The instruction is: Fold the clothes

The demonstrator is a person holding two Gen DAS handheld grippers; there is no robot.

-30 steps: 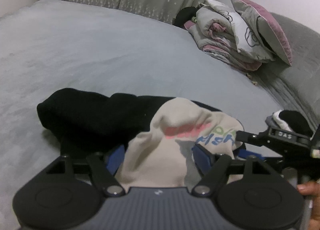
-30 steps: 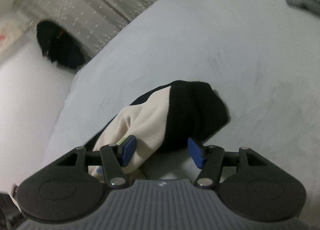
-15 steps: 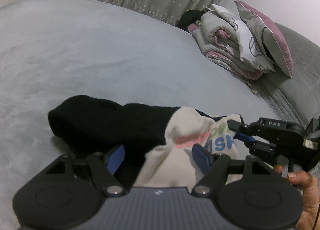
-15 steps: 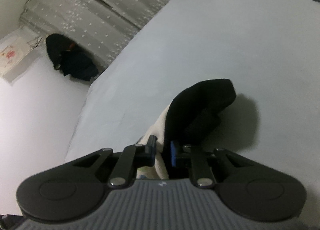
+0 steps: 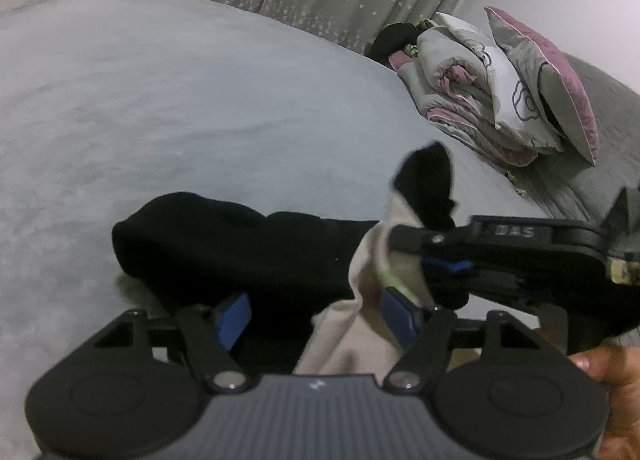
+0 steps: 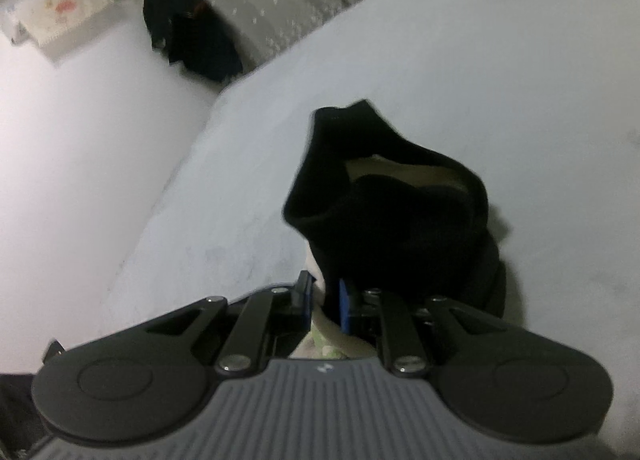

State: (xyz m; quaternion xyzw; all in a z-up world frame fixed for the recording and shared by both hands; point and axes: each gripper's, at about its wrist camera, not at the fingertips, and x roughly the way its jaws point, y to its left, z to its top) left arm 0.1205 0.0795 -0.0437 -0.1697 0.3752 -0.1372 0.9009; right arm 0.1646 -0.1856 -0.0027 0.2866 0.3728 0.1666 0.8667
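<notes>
Now, from the left wrist view, the black-and-cream fabric garment [image 5: 256, 244] lies on the pale grey bed cover [image 5: 168, 100], while the left gripper [image 5: 316, 310] stands wide open over it, gripping nothing. A second ago the right gripper [image 5: 444, 264] was open; it has since pinched one corner and raised it, so a fold looks under way.

From the right wrist view, its fingers [image 6: 345, 306] are clamped on lifted black cloth, whose cream lining only this camera shows; the grey-and-pink folded quilt [image 5: 480, 92] appears clearly only opposite.
</notes>
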